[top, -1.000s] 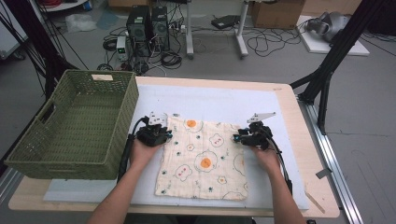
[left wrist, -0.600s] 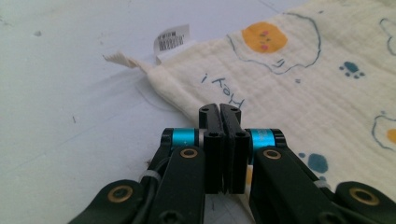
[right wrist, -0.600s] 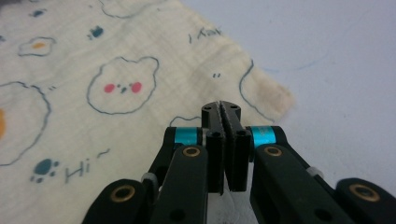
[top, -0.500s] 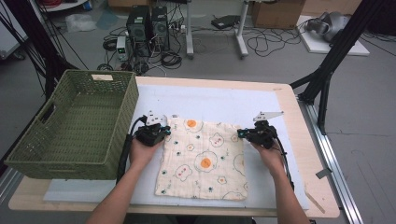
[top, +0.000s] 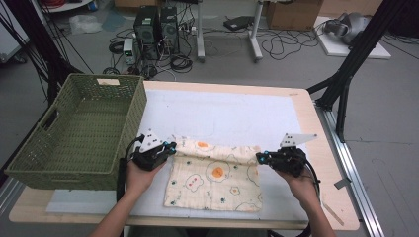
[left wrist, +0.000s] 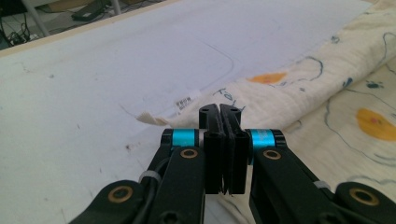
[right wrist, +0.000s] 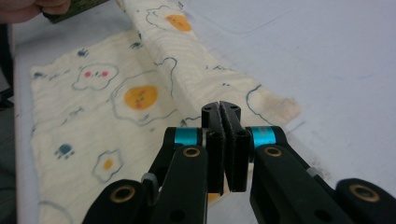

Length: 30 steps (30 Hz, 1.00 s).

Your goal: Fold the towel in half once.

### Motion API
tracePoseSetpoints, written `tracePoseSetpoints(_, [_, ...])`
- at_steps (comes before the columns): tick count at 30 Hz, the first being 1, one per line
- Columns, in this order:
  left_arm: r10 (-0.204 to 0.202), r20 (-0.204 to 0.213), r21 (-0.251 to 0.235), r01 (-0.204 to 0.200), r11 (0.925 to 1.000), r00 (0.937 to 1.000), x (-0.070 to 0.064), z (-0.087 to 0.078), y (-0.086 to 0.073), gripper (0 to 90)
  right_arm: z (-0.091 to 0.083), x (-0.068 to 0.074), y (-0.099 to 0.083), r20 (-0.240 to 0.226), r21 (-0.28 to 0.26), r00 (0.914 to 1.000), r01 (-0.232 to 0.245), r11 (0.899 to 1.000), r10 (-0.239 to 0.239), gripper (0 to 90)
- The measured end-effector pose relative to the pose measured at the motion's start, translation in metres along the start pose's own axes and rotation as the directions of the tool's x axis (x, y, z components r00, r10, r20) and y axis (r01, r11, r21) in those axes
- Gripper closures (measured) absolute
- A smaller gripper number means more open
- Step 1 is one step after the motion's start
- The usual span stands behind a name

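A cream cloth [top: 215, 180] printed with fried eggs and clouds lies on the white mat [top: 222, 113], its far edge raised into a rolled fold. My left gripper [top: 170, 146] is shut on the cloth's far-left corner, my right gripper [top: 259, 157] on its far-right corner. In the left gripper view the jaws [left wrist: 219, 109] press together, with the cloth [left wrist: 327, 93] folding away to the right and a label tag just beyond the tips. In the right gripper view the shut jaws [right wrist: 220, 106] pinch the cloth [right wrist: 116, 93], whose fold runs off toward the other hand [right wrist: 28, 7].
A green wicker basket [top: 74, 128] stands empty at the table's left, close to my left gripper. The wooden table edge [top: 316, 123] runs along the right. Bare mat lies beyond the cloth. Computers and cables sit on the floor behind the table.
Both grippers have moved toward the person, drawing the cloth's far edge up and over. The cloth now spans less depth on the mat.
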<state>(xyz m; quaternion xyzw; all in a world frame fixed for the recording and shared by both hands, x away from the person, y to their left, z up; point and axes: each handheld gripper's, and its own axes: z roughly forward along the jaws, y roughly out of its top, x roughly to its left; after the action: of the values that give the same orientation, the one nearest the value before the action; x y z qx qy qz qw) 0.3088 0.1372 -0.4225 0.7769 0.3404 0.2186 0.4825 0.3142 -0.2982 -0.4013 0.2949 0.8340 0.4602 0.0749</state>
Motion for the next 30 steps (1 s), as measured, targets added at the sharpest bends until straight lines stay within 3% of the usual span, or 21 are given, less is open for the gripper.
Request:
tracePoseSetpoints(3, [0.010, 0.020, 0.016, -0.010, 0.9998, 0.9997, -0.008, -0.011, -0.010, 87.9, -0.002, 0.010, -0.014, -0.028, 0.012, 0.9995, -0.015, 1.000, 0.015, 88.8])
tracePoseSetpoints(7, [0.011, 0.066, 0.063, -0.015, 0.9979, 0.9978, -0.015, -0.020, -0.025, 87.3, 0.004, 0.020, -0.031, -0.049, 0.073, 0.9985, -0.019, 0.997, 0.023, 87.8])
tracePoseSetpoints(10, [-0.005, 0.087, 0.097, -0.004, 0.9953, 0.9962, -0.015, -0.023, -0.032, 79.8, 0.006, 0.022, -0.041, -0.047, 0.105, 0.9987, -0.015, 0.994, 0.020, 79.3])
tracePoseSetpoints(12, [-0.022, 0.085, 0.084, 0.015, 0.9964, 0.9962, -0.012, -0.026, -0.029, 67.3, 0.001, 0.021, -0.039, -0.039, 0.080, 0.9991, -0.015, 0.997, 0.019, 72.3])
tracePoseSetpoints(15, [-0.019, 0.081, 0.052, 0.015, 0.9985, 0.9965, -0.009, -0.027, -0.019, 65.0, -0.005, 0.018, -0.029, -0.026, 0.040, 0.9994, -0.023, 0.999, 0.024, 65.6])
tracePoseSetpoints(19, [-0.026, 0.076, 0.039, 0.023, 0.9990, 0.9968, -0.003, -0.015, -0.004, 63.7, -0.004, 0.011, -0.018, 0.006, 0.022, 0.9999, -0.015, 1.000, 0.015, 60.2])
tracePoseSetpoints(23, [-0.024, 0.048, 0.085, 0.020, 0.9961, 0.9985, 0.002, 0.005, -0.002, 57.9, 0.008, 0.003, -0.016, 0.017, 0.037, 0.9996, -0.022, 0.999, 0.022, 59.1])
tracePoseSetpoints(27, [-0.043, 0.072, 0.152, 0.032, 0.9879, 0.9965, 0.004, 0.020, -0.006, 58.6, 0.021, -0.003, -0.019, 0.005, 0.052, 0.9988, -0.049, 0.997, 0.049, 59.6])
tracePoseSetpoints(30, [-0.057, 0.121, 0.203, 0.031, 0.9786, 0.9911, 0.004, 0.029, -0.010, 67.7, 0.031, -0.006, -0.021, -0.005, 0.092, 0.9983, -0.057, 0.994, 0.058, 63.7])
